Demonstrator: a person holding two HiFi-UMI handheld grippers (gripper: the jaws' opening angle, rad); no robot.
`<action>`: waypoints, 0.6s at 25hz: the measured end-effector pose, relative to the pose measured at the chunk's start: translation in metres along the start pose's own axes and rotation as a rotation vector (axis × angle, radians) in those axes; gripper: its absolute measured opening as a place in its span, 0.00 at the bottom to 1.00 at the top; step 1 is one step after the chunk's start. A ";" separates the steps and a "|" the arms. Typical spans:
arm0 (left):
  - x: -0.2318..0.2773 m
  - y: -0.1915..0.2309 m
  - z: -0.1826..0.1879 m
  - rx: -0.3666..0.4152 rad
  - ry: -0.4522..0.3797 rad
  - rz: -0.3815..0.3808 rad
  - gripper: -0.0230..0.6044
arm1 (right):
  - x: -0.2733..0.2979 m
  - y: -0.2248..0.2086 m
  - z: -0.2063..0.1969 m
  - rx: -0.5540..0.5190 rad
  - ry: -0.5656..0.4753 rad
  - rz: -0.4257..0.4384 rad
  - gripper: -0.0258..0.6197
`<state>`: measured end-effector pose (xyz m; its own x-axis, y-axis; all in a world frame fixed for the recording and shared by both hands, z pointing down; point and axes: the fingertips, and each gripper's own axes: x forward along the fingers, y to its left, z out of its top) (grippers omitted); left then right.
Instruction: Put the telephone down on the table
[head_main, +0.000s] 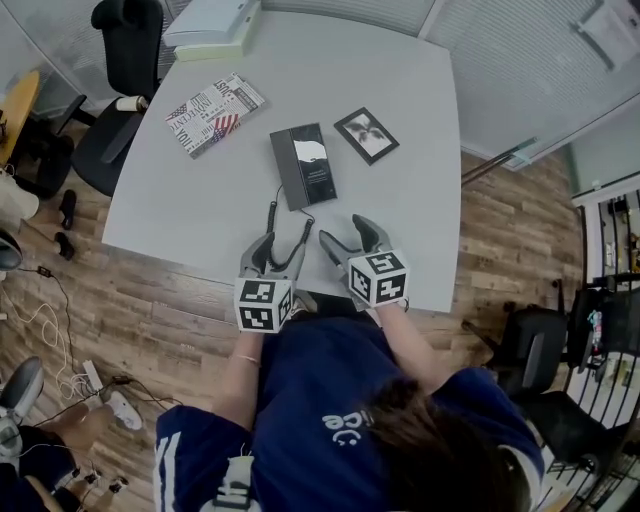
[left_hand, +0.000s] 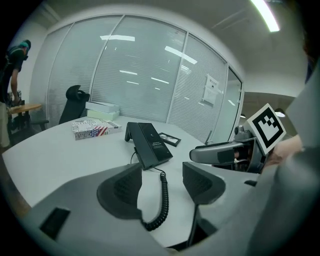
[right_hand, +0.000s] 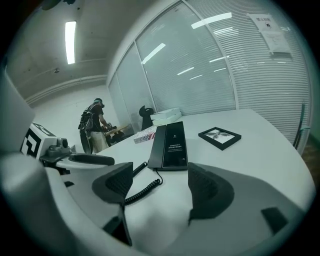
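The black telephone (head_main: 304, 166) lies flat on the grey table (head_main: 400, 220), handset resting on its base, with its coiled cord (head_main: 272, 215) trailing toward the near edge. It also shows as the telephone (left_hand: 149, 144) in the left gripper view and the telephone (right_hand: 169, 145) in the right gripper view. My left gripper (head_main: 284, 242) hovers open just short of it, the cord (left_hand: 161, 202) lying between its jaws. My right gripper (head_main: 340, 237) is open beside it, nothing held, with the cord (right_hand: 141, 190) below its jaws.
A framed picture (head_main: 366, 134) lies right of the telephone. A flag-printed book (head_main: 213, 113) and a stack of white books (head_main: 212, 27) sit at the far left. An office chair (head_main: 118, 90) stands by the table's left side. A person (right_hand: 92, 131) stands in the background.
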<state>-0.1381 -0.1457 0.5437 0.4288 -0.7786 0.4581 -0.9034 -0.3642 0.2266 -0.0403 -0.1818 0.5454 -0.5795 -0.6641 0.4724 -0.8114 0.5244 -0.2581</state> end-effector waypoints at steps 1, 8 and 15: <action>-0.002 0.000 0.001 0.009 -0.007 0.006 0.44 | -0.001 0.002 0.000 -0.005 -0.004 0.001 0.58; -0.009 0.000 0.013 0.050 -0.049 0.042 0.21 | -0.007 0.016 0.010 -0.095 -0.045 0.002 0.35; -0.009 -0.001 0.016 0.062 -0.063 0.067 0.08 | -0.011 0.015 0.012 -0.114 -0.054 -0.024 0.12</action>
<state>-0.1413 -0.1463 0.5252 0.3678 -0.8322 0.4149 -0.9297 -0.3395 0.1431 -0.0473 -0.1729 0.5262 -0.5659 -0.7035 0.4300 -0.8129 0.5630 -0.1487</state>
